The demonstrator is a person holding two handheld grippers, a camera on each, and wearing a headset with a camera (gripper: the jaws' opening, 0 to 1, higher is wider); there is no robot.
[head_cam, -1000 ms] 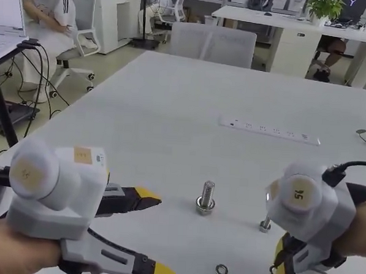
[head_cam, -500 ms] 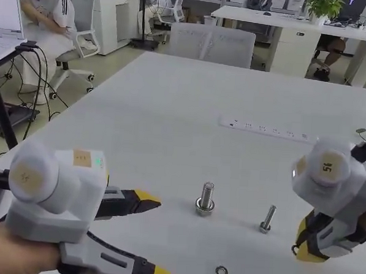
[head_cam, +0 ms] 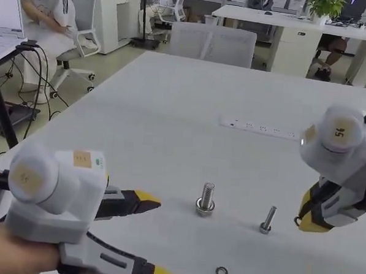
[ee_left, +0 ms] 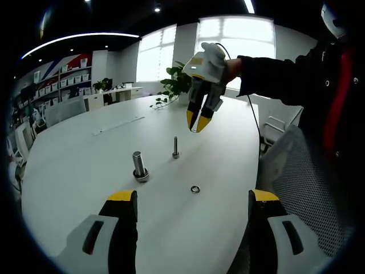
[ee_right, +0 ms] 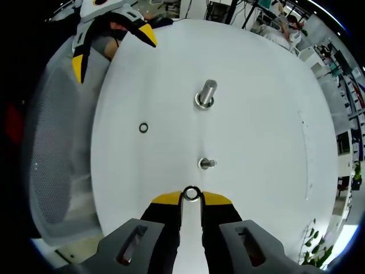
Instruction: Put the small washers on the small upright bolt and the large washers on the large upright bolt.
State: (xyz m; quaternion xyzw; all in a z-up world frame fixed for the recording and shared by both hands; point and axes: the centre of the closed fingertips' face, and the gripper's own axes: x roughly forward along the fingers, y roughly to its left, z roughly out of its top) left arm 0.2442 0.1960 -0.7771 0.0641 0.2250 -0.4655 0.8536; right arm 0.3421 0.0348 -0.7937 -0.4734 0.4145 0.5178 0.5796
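Right claw (ee_right: 191, 197) pinches 1 washer (ee_right: 191, 188) near the small bolt (ee_right: 206, 164); left claw (ee_left: 193, 197) gapes.

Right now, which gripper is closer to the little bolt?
Right. The right gripper hangs just beside the small bolt, a washer in its fingers. The left gripper sits farther off, beyond the large bolt.

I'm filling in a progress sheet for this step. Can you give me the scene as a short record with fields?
left gripper: open, holding nothing
right gripper: shut on the held washer, raised above the table
large bolt: upright
small bolt: upright, between the large bolt and the right gripper
loose washer: flat on the table, nearer the person than both bolts
power strip: beyond the bolts
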